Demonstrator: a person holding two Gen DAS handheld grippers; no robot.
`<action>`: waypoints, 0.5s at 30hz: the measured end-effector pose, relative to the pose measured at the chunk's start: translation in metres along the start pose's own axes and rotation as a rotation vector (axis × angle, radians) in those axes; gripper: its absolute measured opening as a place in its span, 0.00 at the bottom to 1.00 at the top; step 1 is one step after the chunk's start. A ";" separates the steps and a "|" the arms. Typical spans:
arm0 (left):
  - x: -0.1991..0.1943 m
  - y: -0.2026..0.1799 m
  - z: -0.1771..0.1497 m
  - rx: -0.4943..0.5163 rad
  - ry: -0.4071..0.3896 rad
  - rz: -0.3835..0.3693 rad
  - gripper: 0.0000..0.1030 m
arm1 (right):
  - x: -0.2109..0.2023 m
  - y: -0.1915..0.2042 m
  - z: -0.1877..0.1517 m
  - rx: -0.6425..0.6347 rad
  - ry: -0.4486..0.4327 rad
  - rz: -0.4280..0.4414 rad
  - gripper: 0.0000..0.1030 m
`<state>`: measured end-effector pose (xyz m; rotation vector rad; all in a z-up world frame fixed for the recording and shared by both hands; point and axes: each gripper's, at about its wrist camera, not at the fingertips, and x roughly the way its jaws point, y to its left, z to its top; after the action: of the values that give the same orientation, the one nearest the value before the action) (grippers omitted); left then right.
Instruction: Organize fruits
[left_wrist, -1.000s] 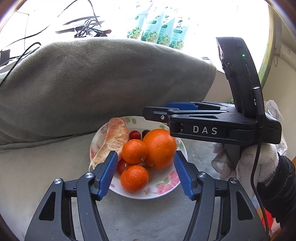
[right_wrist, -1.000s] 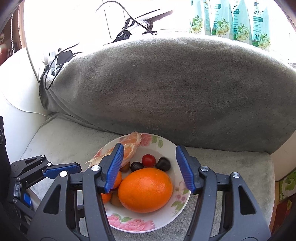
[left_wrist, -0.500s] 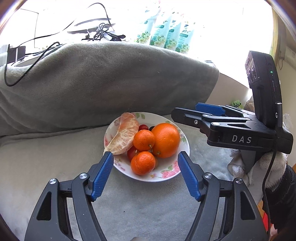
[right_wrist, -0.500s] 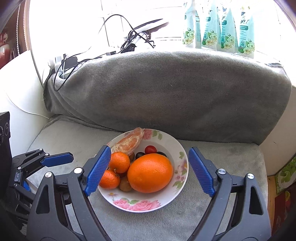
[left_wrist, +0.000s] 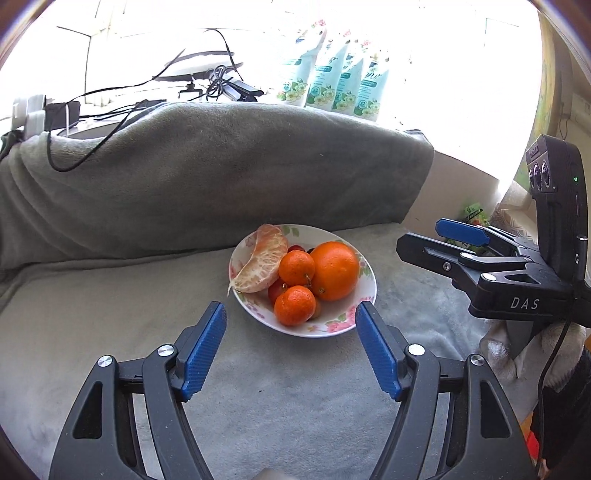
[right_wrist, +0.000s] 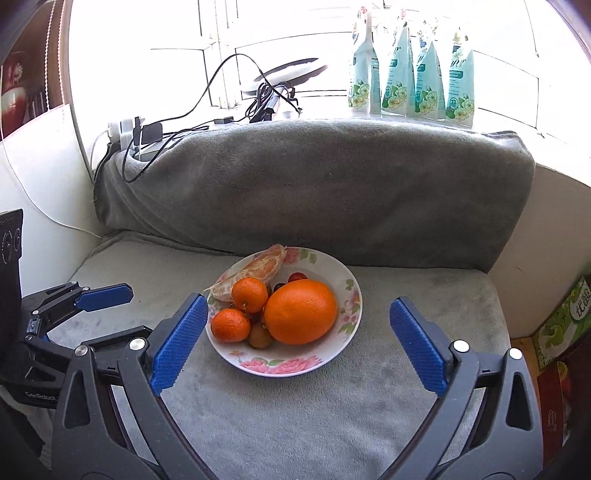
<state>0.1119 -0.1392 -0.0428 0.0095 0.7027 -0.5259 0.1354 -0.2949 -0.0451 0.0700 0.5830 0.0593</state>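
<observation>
Behind both spread, empty tongs (left_wrist: 291, 354) (right_wrist: 297, 341), right view alone shows longan (right_wrist: 260, 336).

A home sitting room; grey blanket-draped sofa (right_wrist: 314, 184), refill pouches (right_wrist: 412, 70) and charger cables (right_wrist: 155, 129) along the window sill.

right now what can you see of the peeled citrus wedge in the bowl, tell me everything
The wedge is a large peeled citrus segment, pale orange-pink with white pith veins and a dry, membrane-like skin. It is curved like a crescent and leans against the bowl's far-left rim, its lower pointed tip poking slightly over the edge. A small mandarin sits against its inner side, and a red cherry tomato shows just behind it. Neither hand-held gripper touches it; both are open and held short of the bowl.
</observation>
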 end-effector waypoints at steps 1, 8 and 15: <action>-0.001 0.000 -0.001 0.000 -0.001 0.005 0.70 | -0.003 0.001 -0.001 0.001 -0.002 -0.007 0.98; -0.011 -0.002 -0.005 -0.001 -0.015 0.051 0.80 | -0.017 0.003 -0.009 0.002 -0.015 -0.030 0.98; -0.021 -0.003 -0.006 -0.001 -0.035 0.081 0.80 | -0.030 0.007 -0.015 0.006 -0.034 -0.041 1.00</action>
<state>0.0933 -0.1313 -0.0345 0.0275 0.6658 -0.4467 0.1020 -0.2893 -0.0405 0.0650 0.5501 0.0164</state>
